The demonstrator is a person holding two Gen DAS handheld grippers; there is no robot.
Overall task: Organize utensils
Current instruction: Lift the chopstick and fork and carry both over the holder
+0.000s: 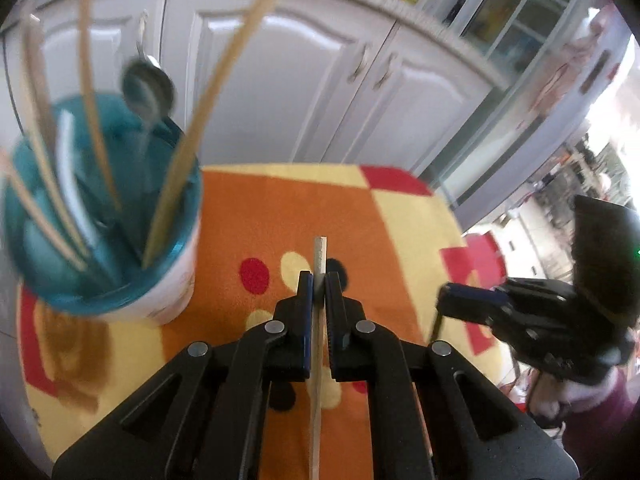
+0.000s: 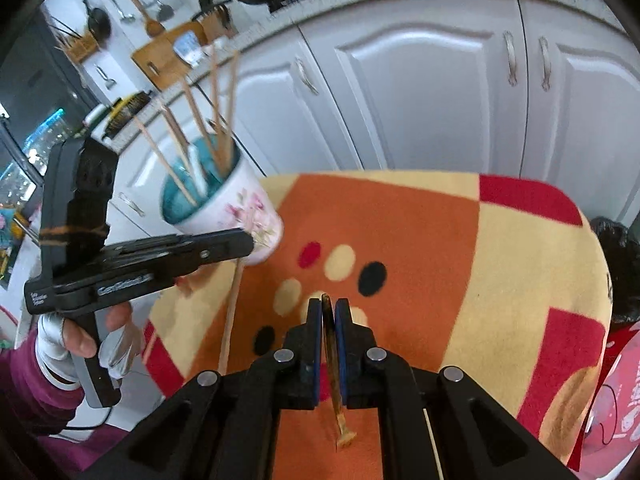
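Wooden chopstick [image 1: 319, 256] looked light, stiff; L gripper [image 1: 319, 280] clamped it near the top end. R gripper [image 2: 329, 306] pinched a dark utensil [image 2: 333, 360]. Cup [image 2: 236, 208] nearby.

Left gripper [image 1: 319, 280]: jaws closed on a pale wooden chopstick [image 1: 319, 256], tip protruding past the fingertips.
Cup [image 1: 120, 240]: teal inside, white outside, upper left; holds chopsticks [image 1: 200, 120] and a metal spoon [image 1: 148, 88].
Right gripper [image 1: 448, 304]: far right, over the patterned cloth [image 1: 280, 208].
Backdrop: white cabinet doors [image 1: 280, 60].
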